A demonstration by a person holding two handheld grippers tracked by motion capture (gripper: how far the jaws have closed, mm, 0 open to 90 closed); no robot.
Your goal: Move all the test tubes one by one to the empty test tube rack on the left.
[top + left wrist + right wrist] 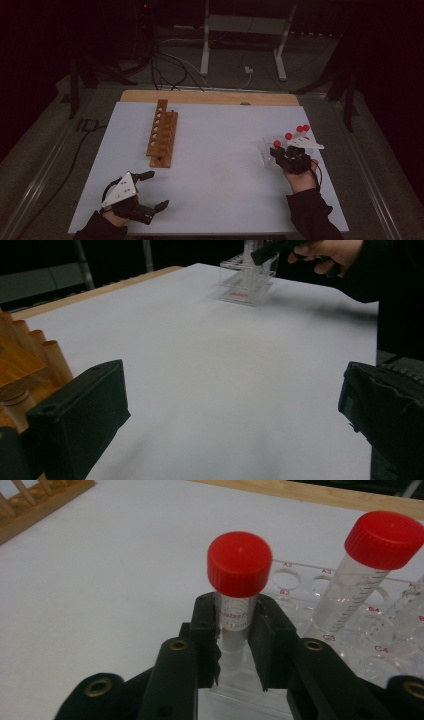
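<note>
A clear plastic tube rack (pixel 264 152) stands at the table's right with several red-capped tubes in it. My right gripper (pixel 278 149) is shut on the nearest tube (pixel 234 614), its pads (pixel 206 630) pressing the clear body just below the red cap (pixel 240 563); the tube stands upright in the rack (pixel 295 582). A second capped tube (pixel 361 575) leans beside it. My left gripper (pixel 157 190) rests at the front left, open with nothing between its fingers (pixel 80 415). The left gripper view shows the rack (pixel 245 287) far off under the right hand (pixel 330 250).
A wooden rack (pixel 162 132) with a row of holes and pegs lies at the left centre of the white table top (pixel 220 165), close to my left gripper (pixel 232 415). A wooden strip (pixel 210 96) borders the far edge. Cables and a stand's legs lie beyond the table.
</note>
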